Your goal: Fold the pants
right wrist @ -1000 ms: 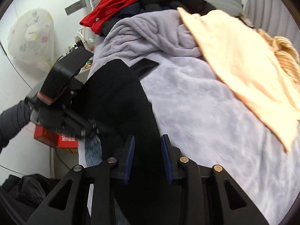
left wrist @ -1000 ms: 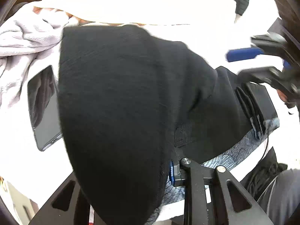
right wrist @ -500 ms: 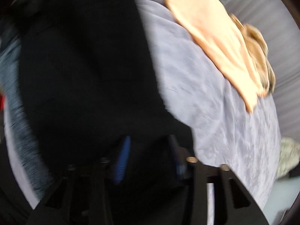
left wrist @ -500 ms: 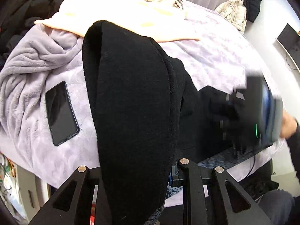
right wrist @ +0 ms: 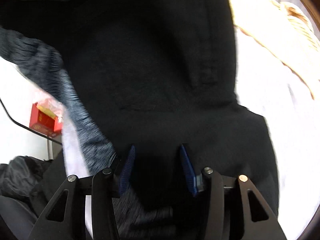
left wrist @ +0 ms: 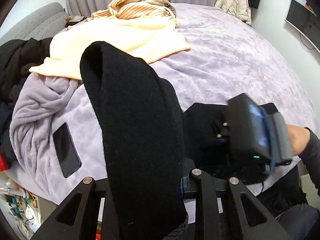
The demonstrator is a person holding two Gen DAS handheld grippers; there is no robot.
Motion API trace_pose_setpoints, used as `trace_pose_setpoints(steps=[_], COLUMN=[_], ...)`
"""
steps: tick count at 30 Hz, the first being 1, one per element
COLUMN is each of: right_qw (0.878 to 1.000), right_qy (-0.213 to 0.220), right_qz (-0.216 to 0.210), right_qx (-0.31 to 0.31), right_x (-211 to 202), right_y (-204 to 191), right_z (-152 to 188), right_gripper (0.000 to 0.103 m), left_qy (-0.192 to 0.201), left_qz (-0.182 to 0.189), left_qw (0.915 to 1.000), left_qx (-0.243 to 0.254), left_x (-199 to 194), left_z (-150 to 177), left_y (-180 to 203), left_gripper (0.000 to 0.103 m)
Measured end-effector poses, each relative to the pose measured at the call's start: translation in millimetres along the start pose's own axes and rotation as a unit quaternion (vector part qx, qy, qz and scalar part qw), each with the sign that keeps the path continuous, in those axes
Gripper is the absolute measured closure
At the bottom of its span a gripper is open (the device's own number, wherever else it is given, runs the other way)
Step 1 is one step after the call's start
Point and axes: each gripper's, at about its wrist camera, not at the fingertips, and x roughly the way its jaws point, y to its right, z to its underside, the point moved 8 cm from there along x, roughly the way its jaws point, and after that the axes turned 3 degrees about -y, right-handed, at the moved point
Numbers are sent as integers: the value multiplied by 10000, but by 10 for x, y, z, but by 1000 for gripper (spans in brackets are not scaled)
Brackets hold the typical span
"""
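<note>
The black pants (left wrist: 138,124) hang in a thick fold over my left gripper (left wrist: 146,180), which is shut on them and holds that end above the bed; its fingers are mostly hidden by the cloth. The rest of the pants (right wrist: 160,70) lies flat on the bed, showing a grey-blue lining (right wrist: 80,104) at the near edge. My right gripper (right wrist: 158,160) points down onto this flat part. Its jaws are opening, and the blue pads (right wrist: 188,170) stand apart with black cloth between them, not pressed. In the left wrist view the right gripper's body (left wrist: 256,132) and the hand (left wrist: 296,138) holding it show.
A lilac bed cover (left wrist: 230,64) fills the scene. On it lie a dark phone (left wrist: 67,150), a rumpled grey blanket (left wrist: 40,104), a peach blanket (left wrist: 120,44) and a striped garment (left wrist: 138,8). Dark clothes (left wrist: 20,60) pile at the left. A red box (right wrist: 46,120) sits below the bed edge.
My left gripper has risen and drawn back with the pants' end, so more of the bed shows. The right gripper has dropped onto the flat pants and its pads have spread apart.
</note>
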Motion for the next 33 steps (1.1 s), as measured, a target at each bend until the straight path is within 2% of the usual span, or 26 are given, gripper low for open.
trace_pose_setpoints(steps=[1, 4, 8, 13, 17, 21, 24, 27, 28, 30, 32, 33], right_qw=[9995, 9935, 9793, 9666, 9576, 9514, 9458, 9411, 9414, 9426, 9427, 9420], right_qy=[283, 944, 1364, 1338, 1289, 1217, 1137, 1213, 1216, 1168, 1135, 1135], right_qz=[26, 199, 369, 937, 1147, 1161, 1217, 1079, 1053, 1079, 1073, 1090], right_qx=[106, 600, 1450, 1975, 2308, 2580, 2789, 2965, 2965, 2935, 2947, 2965], right_x=[-209, -727, -1194, -1451, -1519, -1550, -1508, -1502, -1498, -1483, -1494, -1516], right_y=[24, 172, 437, 597, 575, 654, 713, 687, 662, 629, 602, 602], right_z=[65, 400, 1035, 1702, 2110, 2564, 2761, 2853, 2878, 2925, 2968, 2991], right_gripper=[49, 27, 26, 26, 26, 26, 26, 26, 26, 26, 26, 26], left_qy=[18, 72, 33, -93, -159, -525, -863, -1118, -1105, -1110, -1036, -949], left_qz=[27, 87, 168, 256, 386, 368, 183, -181, -217, -125, 350, 476], left_qw=[10000, 9997, 9982, 9951, 9901, 9821, 9768, 9699, 9688, 9684, 9715, 9734], left_qx=[27, 227, 568, 951, 1339, 1772, 1951, 2154, 2210, 2231, 2103, 2030], left_x=[-68, -145, -149, -106, -40, 402, 868, 1230, 1267, 1222, 1029, 938], left_z=[-27, -122, -280, -458, -529, -484, -356, -199, -175, -154, -178, -211], left_y=[56, 286, 760, 1374, 1968, 2639, 2916, 3058, 3089, 3145, 3191, 3205], left_gripper=[77, 77, 78, 78, 78, 78, 78, 77, 73, 53, 22, 21])
